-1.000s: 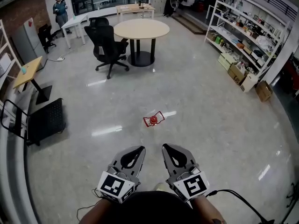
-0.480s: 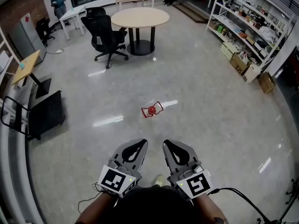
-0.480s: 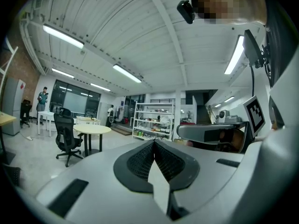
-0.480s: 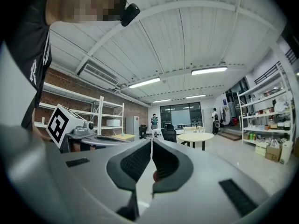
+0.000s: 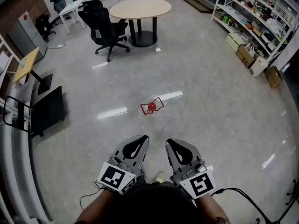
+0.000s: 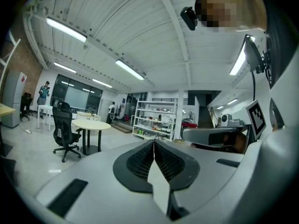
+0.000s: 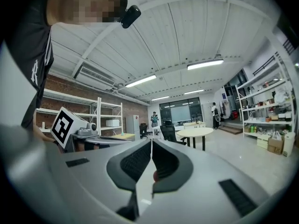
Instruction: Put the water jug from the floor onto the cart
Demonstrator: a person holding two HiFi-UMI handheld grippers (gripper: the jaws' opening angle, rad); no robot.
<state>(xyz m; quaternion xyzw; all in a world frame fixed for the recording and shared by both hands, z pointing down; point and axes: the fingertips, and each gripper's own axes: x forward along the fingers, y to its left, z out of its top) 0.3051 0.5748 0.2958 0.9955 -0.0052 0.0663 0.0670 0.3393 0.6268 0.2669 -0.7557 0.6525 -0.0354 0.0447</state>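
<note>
Water jug: the water jug (image 5: 151, 107) sits on the floor (image 5: 219, 125) ahead of us, its red cap and red handle showing. It looks tipped on its side, though it is too small in view for us to be sure.
Left gripper: our left gripper (image 5: 143, 139) hangs low in front of us, well apart from the jug. Its jaws are pressed together with nothing between them.
Right gripper: our right gripper (image 5: 169, 142) hangs just beside the left one, also well short of the jug. Its jaws meet tip to tip and pinch nothing.
Cart: we take the black mesh-sided cart (image 5: 49, 113) at the left edge of the floor for the goal. It stands well apart from the jug.
Done so far: nothing that we can see, since the jug is untouched and not on the cart.
Left to do: we judge the whole job remains. We have to reach the jug, spread the jaws, grip it, lift it, carry it left and set it on the cart.
Beyond: a round table (image 5: 135, 7) and an office chair (image 5: 103, 28) stand farther off.
</note>
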